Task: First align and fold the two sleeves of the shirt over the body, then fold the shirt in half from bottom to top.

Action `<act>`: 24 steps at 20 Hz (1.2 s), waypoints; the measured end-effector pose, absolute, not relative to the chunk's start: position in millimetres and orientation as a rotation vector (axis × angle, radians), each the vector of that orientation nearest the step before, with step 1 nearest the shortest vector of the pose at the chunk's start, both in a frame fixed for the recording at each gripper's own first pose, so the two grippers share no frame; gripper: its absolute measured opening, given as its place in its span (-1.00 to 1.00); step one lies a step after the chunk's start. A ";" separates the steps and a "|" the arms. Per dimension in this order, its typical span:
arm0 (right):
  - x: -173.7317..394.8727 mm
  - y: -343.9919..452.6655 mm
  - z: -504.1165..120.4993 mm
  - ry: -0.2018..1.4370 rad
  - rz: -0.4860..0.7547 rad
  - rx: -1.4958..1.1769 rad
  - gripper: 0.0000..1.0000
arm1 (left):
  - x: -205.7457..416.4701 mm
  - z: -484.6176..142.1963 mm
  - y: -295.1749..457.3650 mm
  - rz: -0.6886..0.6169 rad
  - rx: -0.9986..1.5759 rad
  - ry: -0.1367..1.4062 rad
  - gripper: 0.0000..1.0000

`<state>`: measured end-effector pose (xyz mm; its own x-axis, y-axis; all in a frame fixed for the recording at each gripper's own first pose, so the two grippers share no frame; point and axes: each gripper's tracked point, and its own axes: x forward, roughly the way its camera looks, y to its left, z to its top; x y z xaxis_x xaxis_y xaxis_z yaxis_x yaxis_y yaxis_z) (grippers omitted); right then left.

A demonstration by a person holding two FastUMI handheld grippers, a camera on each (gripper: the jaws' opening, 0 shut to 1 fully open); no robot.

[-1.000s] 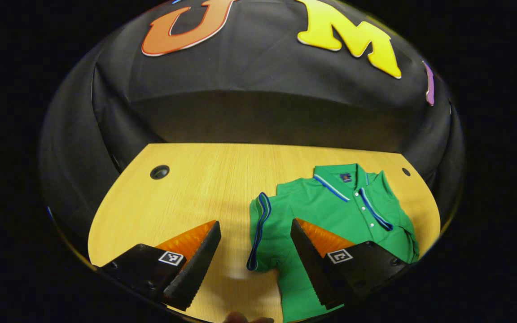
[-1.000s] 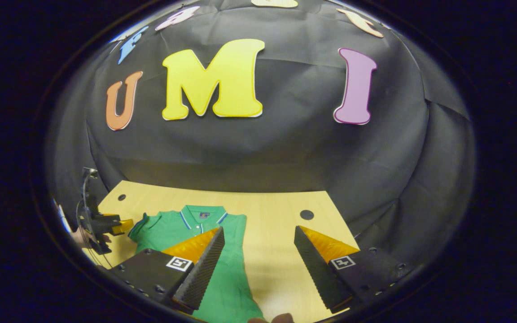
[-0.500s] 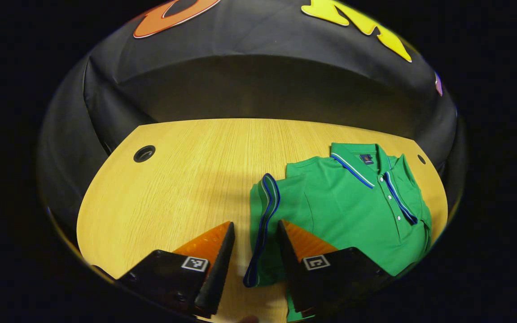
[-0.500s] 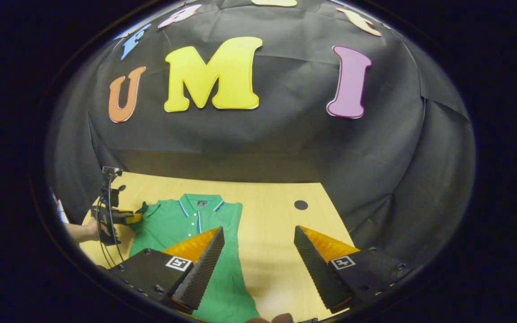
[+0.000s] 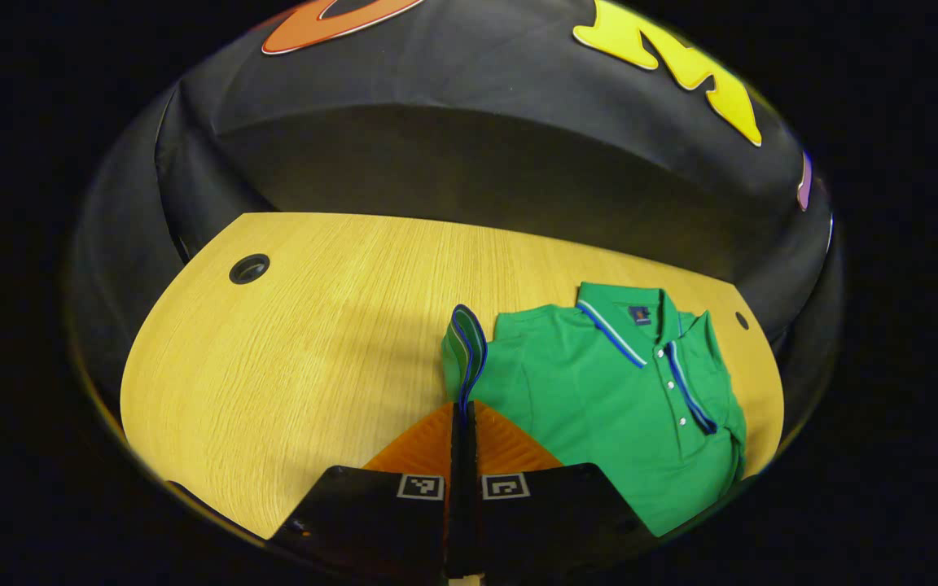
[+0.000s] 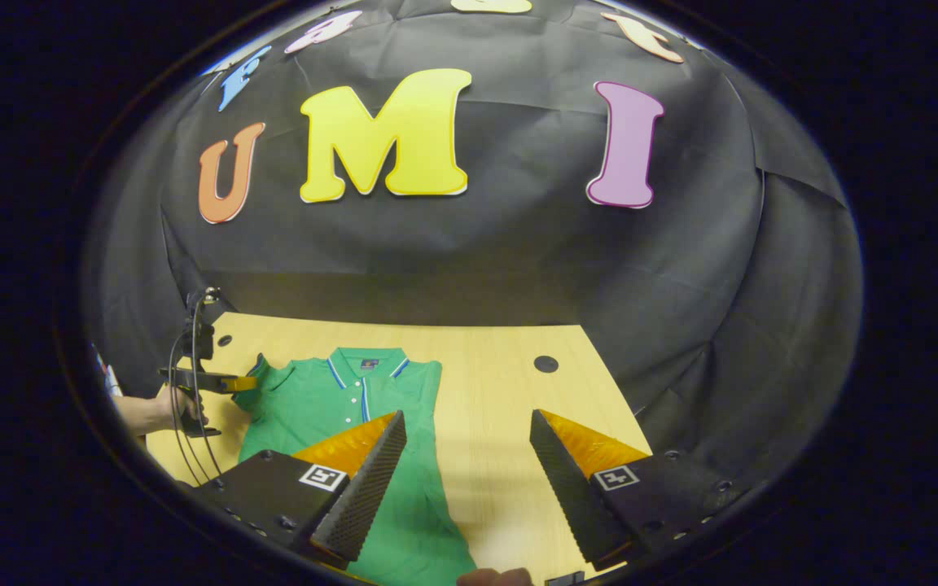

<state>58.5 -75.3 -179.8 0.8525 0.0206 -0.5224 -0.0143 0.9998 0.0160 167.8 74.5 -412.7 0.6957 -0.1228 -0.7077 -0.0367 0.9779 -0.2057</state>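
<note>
Green shirt [image 5: 615, 399] sleeve cuff [image 5: 466, 358] | left hand-held gripper [image 5: 462, 415] pinching | right hand-held gripper [image 6: 467, 431] wide

Green shirt [image 5: 599, 391] w/ blue-white trim, yellow-wood table [image 5: 290, 342]

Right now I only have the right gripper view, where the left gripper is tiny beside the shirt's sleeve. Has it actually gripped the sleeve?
Observer: Yes. In the left gripper view the left gripper is shut, both fingers pressing on the sleeve cuff.
Reviewer: Is the cuff lying flat?
Observer: No. Its blue-trimmed edge stands up off the table and gapes open above the fingertips.
Reviewer: And the body?
Observer: The shirt lies flat, front up, with small white buttons showing along the placket.
</note>
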 end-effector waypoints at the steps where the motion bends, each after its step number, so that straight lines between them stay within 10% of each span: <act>1: 58.4 -75.6 -180.2 0.550 0.016 0.020 0.87 | 169.5 -402.5 68.8 -0.058 -0.221 0.789 -0.94; 20: 27.4 -120.6 -186.9 0.554 -0.067 0.092 0.88 | 187.3 -392.2 -121.2 -0.189 -0.188 0.857 -0.83; 24: 32.5 -109.0 -192.0 0.561 -0.039 0.082 0.87 | 184.7 -385.7 -123.9 -0.171 -0.159 0.842 0.59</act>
<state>32.5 -109.0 -192.0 0.8459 -0.0144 -0.5332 0.0592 0.9960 0.0670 184.7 -123.9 -385.7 0.6542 -0.2123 -0.7259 0.0870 0.9745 -0.2066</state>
